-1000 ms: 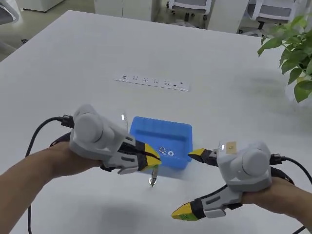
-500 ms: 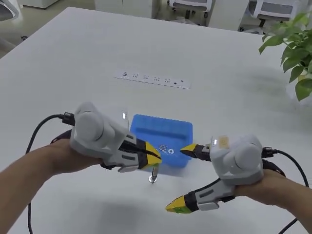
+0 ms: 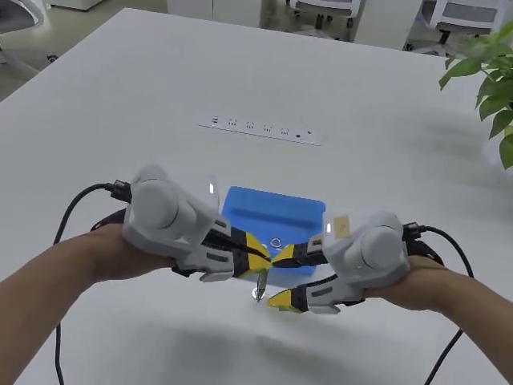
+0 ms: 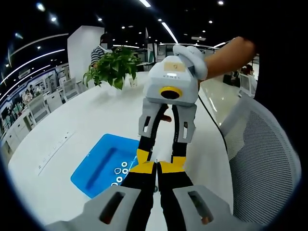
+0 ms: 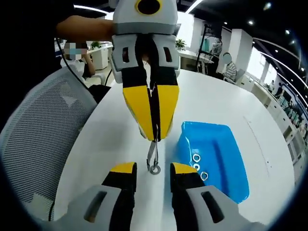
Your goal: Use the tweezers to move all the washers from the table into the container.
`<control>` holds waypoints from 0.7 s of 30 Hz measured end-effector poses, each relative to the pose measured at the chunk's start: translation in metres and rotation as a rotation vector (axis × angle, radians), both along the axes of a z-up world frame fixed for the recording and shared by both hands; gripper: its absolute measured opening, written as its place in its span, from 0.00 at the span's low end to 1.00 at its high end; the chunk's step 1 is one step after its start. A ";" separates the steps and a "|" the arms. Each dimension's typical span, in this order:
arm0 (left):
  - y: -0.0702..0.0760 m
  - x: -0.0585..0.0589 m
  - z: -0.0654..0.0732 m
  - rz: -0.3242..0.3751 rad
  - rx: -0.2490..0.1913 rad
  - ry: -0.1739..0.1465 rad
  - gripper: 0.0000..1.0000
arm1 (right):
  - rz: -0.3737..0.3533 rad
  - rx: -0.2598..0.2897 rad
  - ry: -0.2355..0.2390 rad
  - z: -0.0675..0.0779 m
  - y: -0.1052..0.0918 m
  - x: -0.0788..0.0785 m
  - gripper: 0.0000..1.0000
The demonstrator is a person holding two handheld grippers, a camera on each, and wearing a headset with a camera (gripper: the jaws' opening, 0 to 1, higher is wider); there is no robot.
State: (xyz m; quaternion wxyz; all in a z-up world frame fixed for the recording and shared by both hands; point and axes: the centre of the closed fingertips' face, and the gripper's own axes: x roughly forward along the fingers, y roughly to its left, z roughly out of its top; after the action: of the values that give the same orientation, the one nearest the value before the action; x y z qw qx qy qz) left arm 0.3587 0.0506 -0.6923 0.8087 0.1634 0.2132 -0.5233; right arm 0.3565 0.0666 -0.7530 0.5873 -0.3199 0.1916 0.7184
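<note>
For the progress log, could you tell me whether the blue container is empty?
No, several washers lie inside the blue container.

Smooth matt white table (image 3: pixel 385 176), glossy blue plastic container (image 5: pixel 224 161), bright metal washers (image 5: pixel 196 158), polished metal tweezers (image 5: pixel 152 154), matt grey plastic left gripper (image 3: pixel 258 258) and right gripper (image 3: pixel 279 279) with glossy yellow-tipped jaws, grey woven-mesh chair (image 4: pixel 260 159).

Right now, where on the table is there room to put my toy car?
The table is bare between the power strip and the blue container, and beyond the strip toward the plant. Crowded at the container's near edge, where the left tool, its tweezers and the right tool meet.
</note>
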 end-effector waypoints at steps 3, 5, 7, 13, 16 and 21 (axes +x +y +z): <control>0.000 0.000 0.000 -0.005 0.004 -0.001 0.05 | 0.010 -0.007 0.007 -0.001 0.004 0.002 0.26; -0.001 -0.001 0.000 -0.009 0.006 -0.002 0.05 | 0.031 -0.008 0.001 -0.001 0.006 0.002 0.22; -0.001 -0.001 0.000 -0.012 0.007 -0.003 0.05 | 0.040 -0.021 0.013 -0.004 0.007 0.002 0.21; -0.002 -0.001 0.001 -0.012 0.006 -0.001 0.05 | 0.087 -0.059 0.019 -0.010 0.007 -0.001 0.15; -0.001 0.001 0.001 -0.011 0.006 -0.002 0.05 | 0.104 -0.071 0.020 -0.011 0.007 -0.003 0.13; -0.002 0.001 0.001 -0.011 0.002 0.001 0.05 | 0.136 -0.084 0.010 -0.013 0.005 -0.005 0.10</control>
State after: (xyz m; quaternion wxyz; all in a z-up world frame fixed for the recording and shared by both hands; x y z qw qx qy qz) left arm 0.3597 0.0481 -0.6917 0.8055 0.1654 0.2132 -0.5276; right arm 0.3512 0.0718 -0.7656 0.5221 -0.3530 0.2021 0.7496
